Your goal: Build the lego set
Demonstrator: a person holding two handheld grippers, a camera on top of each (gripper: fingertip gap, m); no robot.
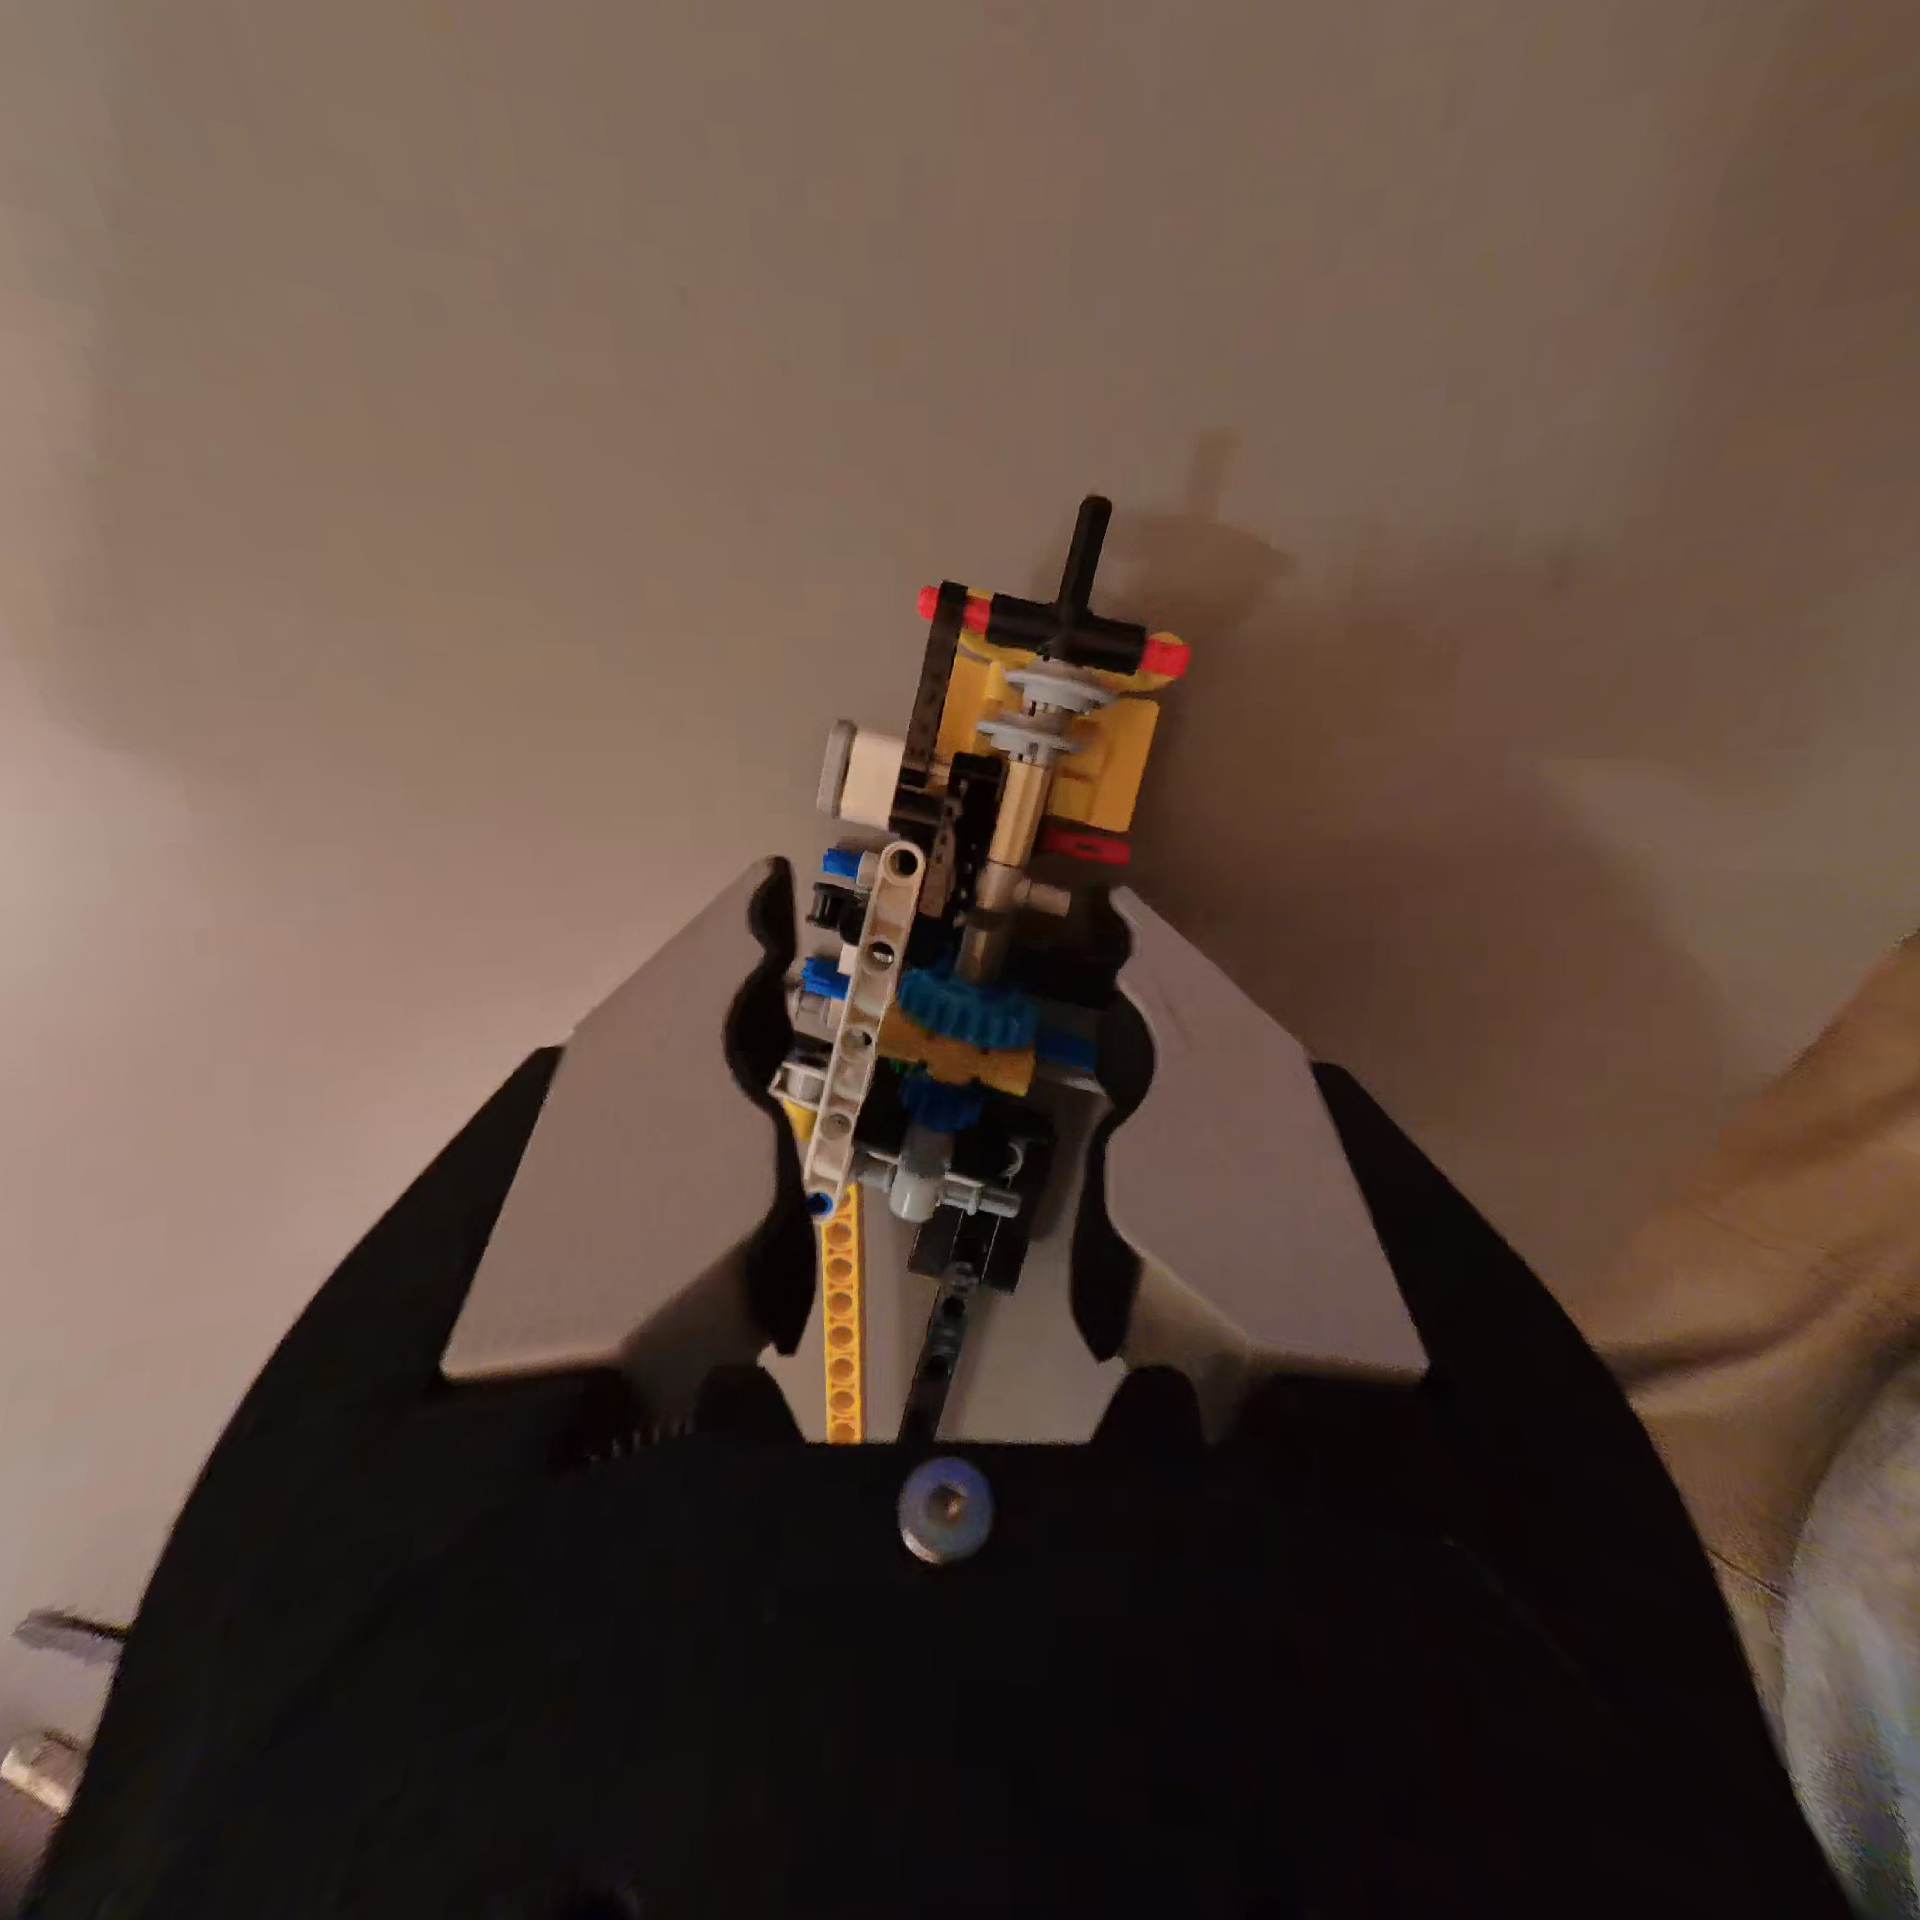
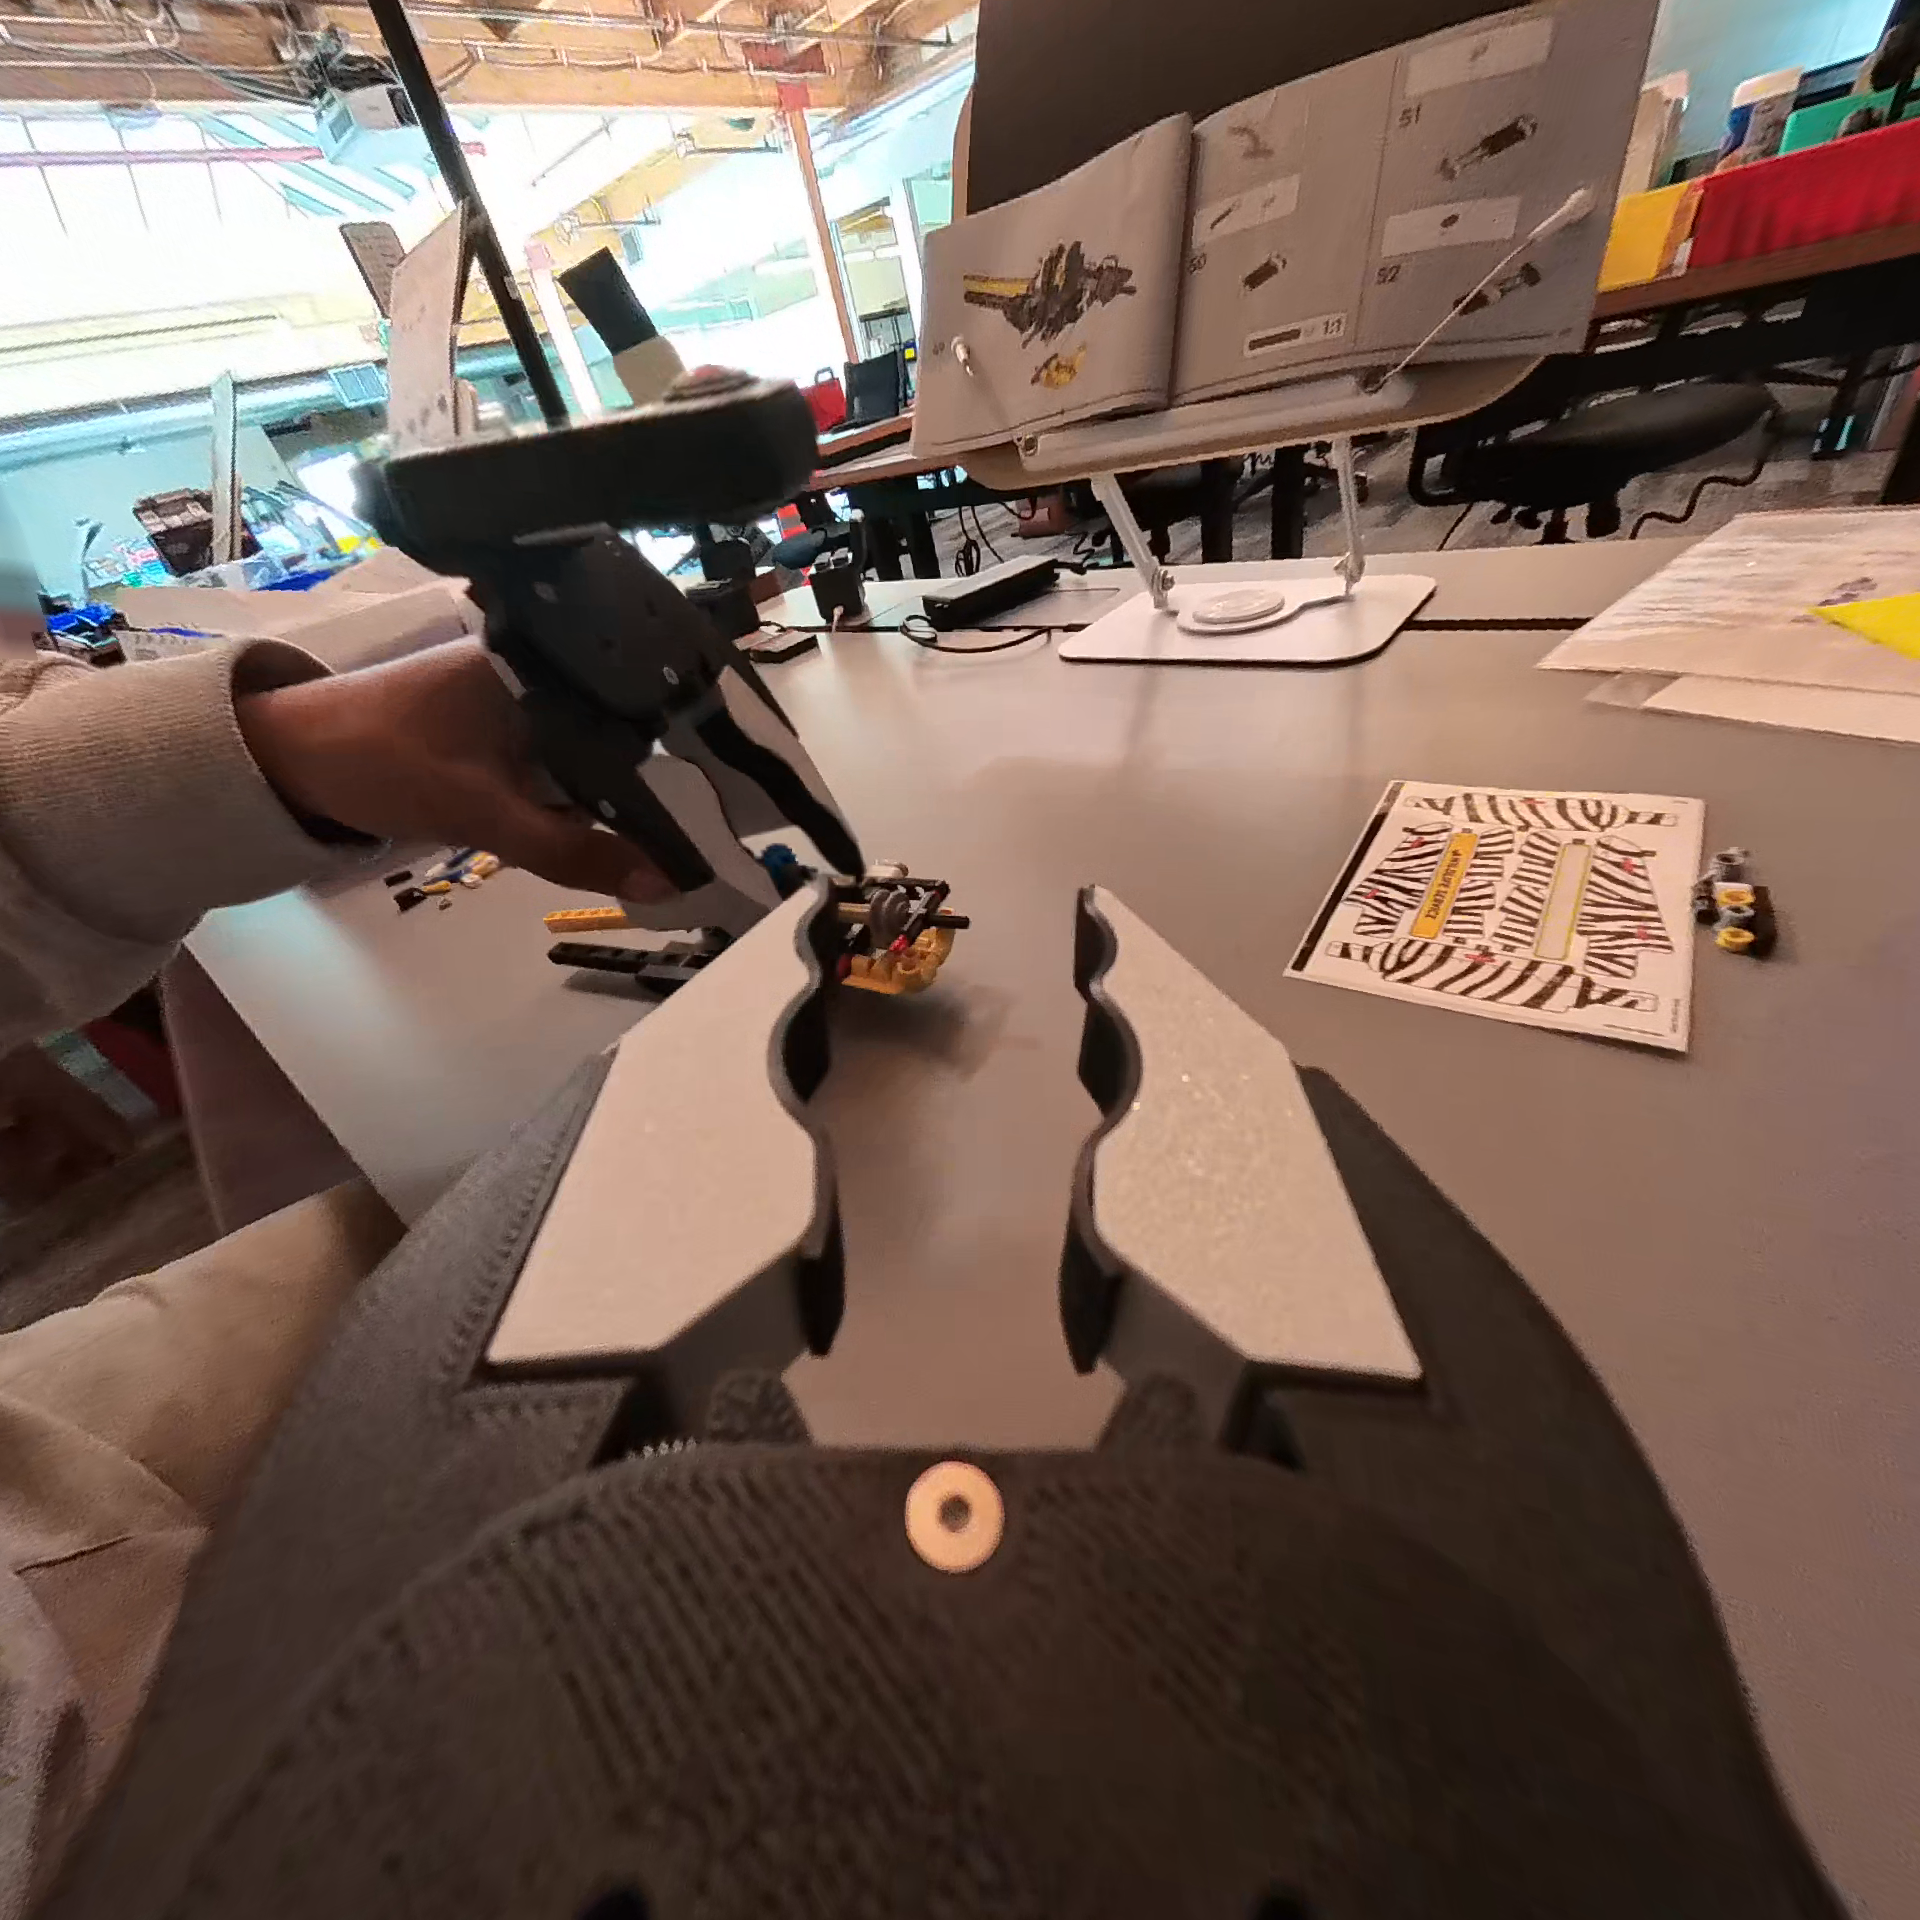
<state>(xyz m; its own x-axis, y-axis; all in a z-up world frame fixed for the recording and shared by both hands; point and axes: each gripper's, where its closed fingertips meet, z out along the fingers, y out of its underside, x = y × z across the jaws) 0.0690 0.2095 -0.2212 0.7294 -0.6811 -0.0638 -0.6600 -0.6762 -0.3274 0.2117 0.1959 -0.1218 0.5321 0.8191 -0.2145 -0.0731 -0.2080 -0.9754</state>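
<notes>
The lego assembly (image 1: 977,935) is a long build of yellow, black, white and blue technic parts with blue gears and a black axle at its far end. My left gripper (image 1: 940,894) is shut on its middle and holds it on the grey table (image 1: 416,520). In the right wrist view the left gripper (image 2: 831,873) comes in from the left with the assembly (image 2: 894,935) at its tips. Its yellow and black beams stick out behind. My right gripper (image 2: 948,914) is open and empty, just in front of the assembly's end, with its left fingertip (image 2: 805,935) close to it.
A zebra-striped sticker sheet (image 2: 1507,914) lies to the right with a small cluster of parts (image 2: 1735,914) beside it. An open instruction booklet (image 2: 1247,260) stands on a white stand (image 2: 1247,623) at the back. Loose pieces (image 2: 447,873) lie at the left and papers (image 2: 1766,634) at the far right. Left tips to right tips: about 20 centimetres.
</notes>
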